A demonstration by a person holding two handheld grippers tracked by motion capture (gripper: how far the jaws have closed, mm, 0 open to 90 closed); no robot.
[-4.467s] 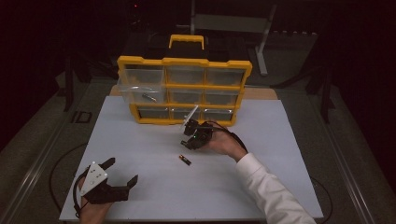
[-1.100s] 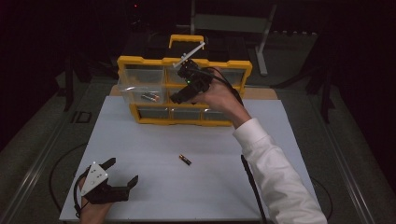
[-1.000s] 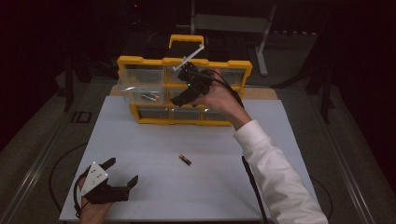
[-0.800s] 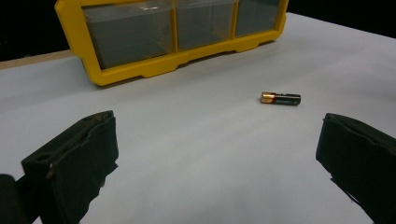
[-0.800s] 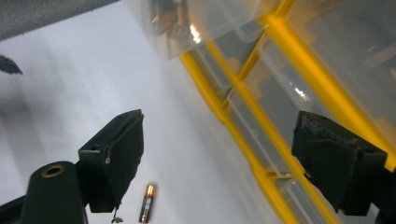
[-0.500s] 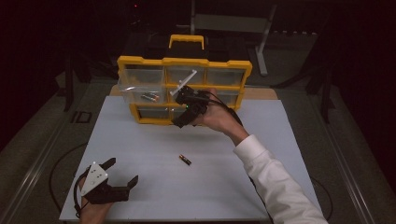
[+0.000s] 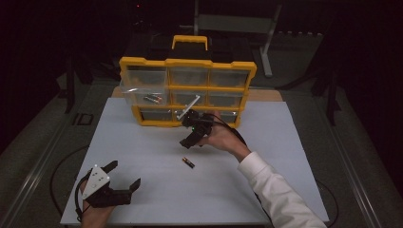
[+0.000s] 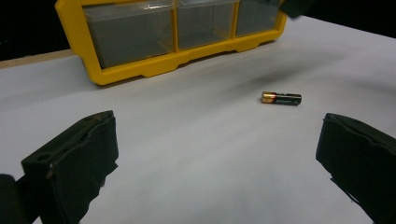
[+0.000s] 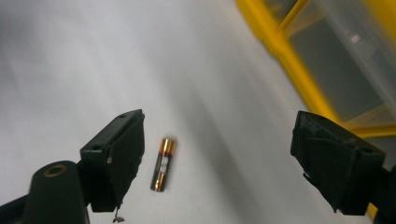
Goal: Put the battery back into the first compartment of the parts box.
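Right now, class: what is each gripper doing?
Left gripper: open, holding nothing.
Right gripper: open above the battery, holding nothing.

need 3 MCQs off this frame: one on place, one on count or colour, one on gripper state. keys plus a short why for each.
1. Where does the loose battery lie?
A. on the white table top, in front of the organizer
B. inside a bottom drawer
C. between the pads of the left gripper

2. What colour is the frame of the organizer?
A. red
B. yellow
C. blue

3. How do the jaws of the right gripper stand?
A. shut on the battery
B. shut on nothing
C. open, with nothing gripped

Key: 1 A, the high view shows the battery alone on the white table top, apart from the organizer and from the left gripper. 2 B, the frame and the handle are yellow around clear drawers. 3 C, the right gripper view shows the jaws wide apart, with the battery on the table below them beside one jaw, not pressed by either.
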